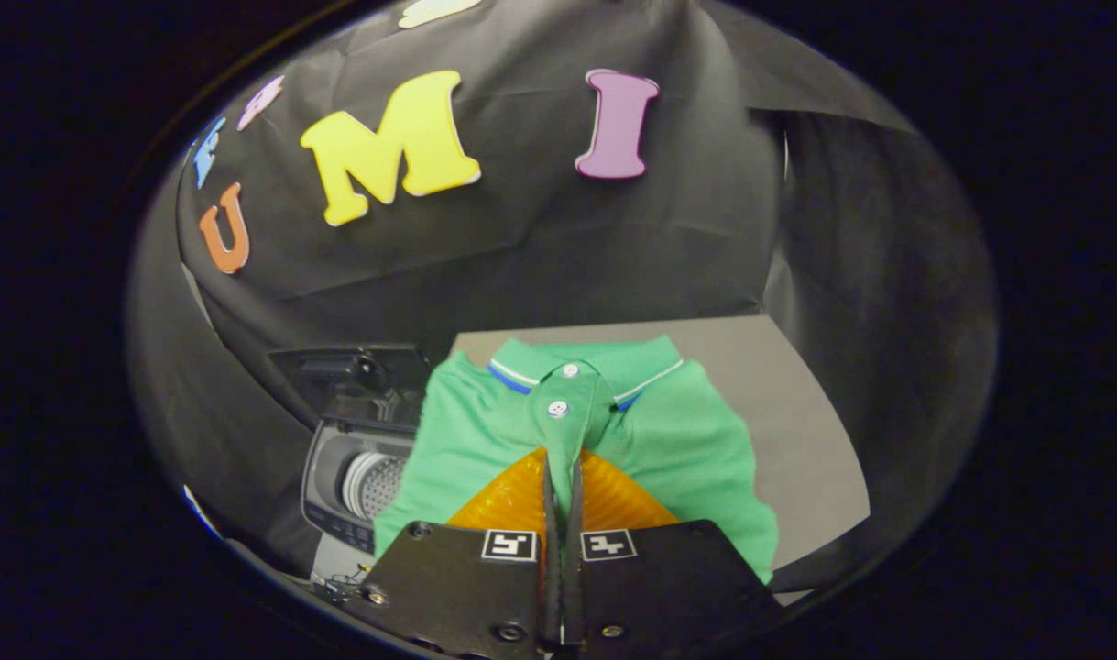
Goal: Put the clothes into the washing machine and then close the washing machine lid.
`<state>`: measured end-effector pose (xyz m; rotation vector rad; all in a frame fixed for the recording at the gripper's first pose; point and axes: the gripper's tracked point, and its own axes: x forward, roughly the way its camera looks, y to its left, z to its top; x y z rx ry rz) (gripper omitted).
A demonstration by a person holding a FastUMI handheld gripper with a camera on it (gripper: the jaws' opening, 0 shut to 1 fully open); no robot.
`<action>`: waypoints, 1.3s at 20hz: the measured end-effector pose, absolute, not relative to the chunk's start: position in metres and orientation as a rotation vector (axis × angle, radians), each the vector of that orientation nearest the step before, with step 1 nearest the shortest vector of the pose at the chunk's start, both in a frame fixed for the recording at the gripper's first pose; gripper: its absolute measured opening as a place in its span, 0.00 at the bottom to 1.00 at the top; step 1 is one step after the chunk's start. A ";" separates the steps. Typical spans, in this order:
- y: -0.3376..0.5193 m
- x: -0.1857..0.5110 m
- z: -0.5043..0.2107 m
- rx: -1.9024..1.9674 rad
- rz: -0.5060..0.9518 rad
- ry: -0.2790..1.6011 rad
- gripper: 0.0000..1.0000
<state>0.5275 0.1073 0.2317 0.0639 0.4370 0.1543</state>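
Note:
A green polo shirt [668, 440] with a white-and-blue trimmed collar and two white buttons hangs from my gripper [563, 463], lifted above the grey table. Both fingers are pressed together on the shirt's button placket, so the gripper is shut on the cloth. Left of the shirt and lower down stands the small washing machine [338, 486], its lid [352, 371] tipped up and open, and its perforated drum [375, 483] shows inside. The shirt's left edge overlaps the machine's right side in the view.
The grey table [796, 422] stretches to the right behind the shirt. Black cloth walls close in the back and both sides. Some small wires lie in front of the machine's base [338, 582].

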 end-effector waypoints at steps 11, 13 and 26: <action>0.218 0.457 0.346 0.114 0.336 0.194 0.05; 0.237 0.450 0.364 0.115 0.363 0.156 0.05; 0.389 0.444 0.367 0.103 0.507 0.161 0.04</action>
